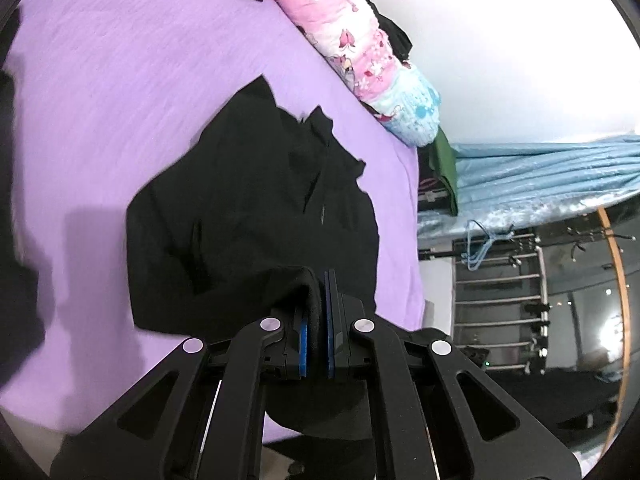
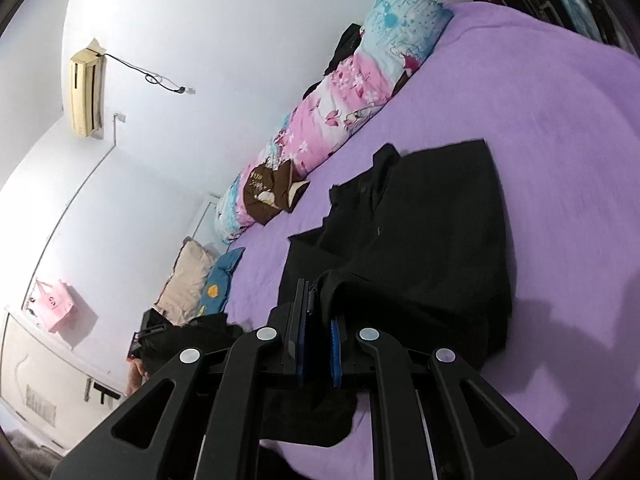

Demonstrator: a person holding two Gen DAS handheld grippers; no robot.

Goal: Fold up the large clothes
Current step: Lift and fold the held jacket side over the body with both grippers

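Note:
A black garment (image 1: 248, 200) lies crumpled on the purple bed sheet (image 1: 120, 80). My left gripper (image 1: 318, 300) is shut on a near edge of the black garment, with the cloth pinched between its blue pads and a fold hanging below. In the right wrist view the same black garment (image 2: 420, 240) spreads over the purple sheet (image 2: 560, 120). My right gripper (image 2: 320, 312) is shut on another near edge of it, cloth bunched between the pads and drooping under the jaws.
A long pink and blue floral bolster (image 1: 360, 52) (image 2: 340, 112) lies along the white wall. Pillows (image 2: 200, 280) and dark clothes (image 2: 188, 340) sit at the bed's head. A blue curtain (image 1: 540, 172) and a rack with hangers (image 1: 500, 280) stand past the bed's edge.

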